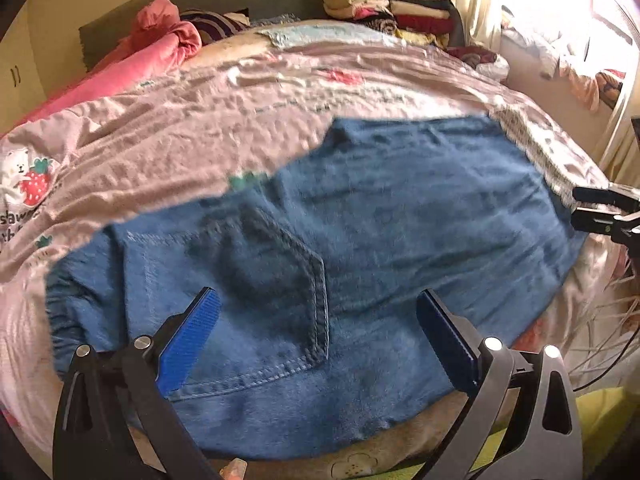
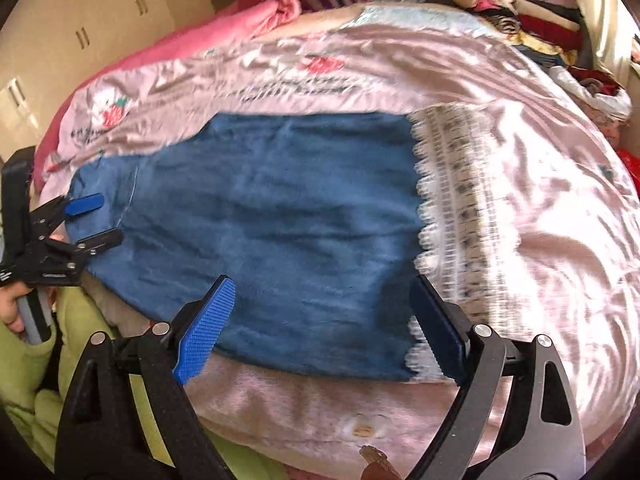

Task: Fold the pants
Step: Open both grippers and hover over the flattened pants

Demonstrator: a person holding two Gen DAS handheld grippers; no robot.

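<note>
The blue denim pants (image 1: 340, 248) lie spread flat on the bed's pink printed quilt (image 1: 180, 128), and the left hand-held gripper (image 1: 318, 316) hovers right over them, jaws gaping wide with nothing between, the back pocket (image 1: 256, 264) showing just ahead of its blue pads (image 1: 192, 344). Over at the other end the right hand-held gripper (image 2: 322, 308) is spread wide and empty too, above the near edge of the denim, with the white lace-trimmed cuff (image 2: 452, 216) just off its right finger. Folded clothes (image 1: 392, 8) are stacked well beyond both.
</note>
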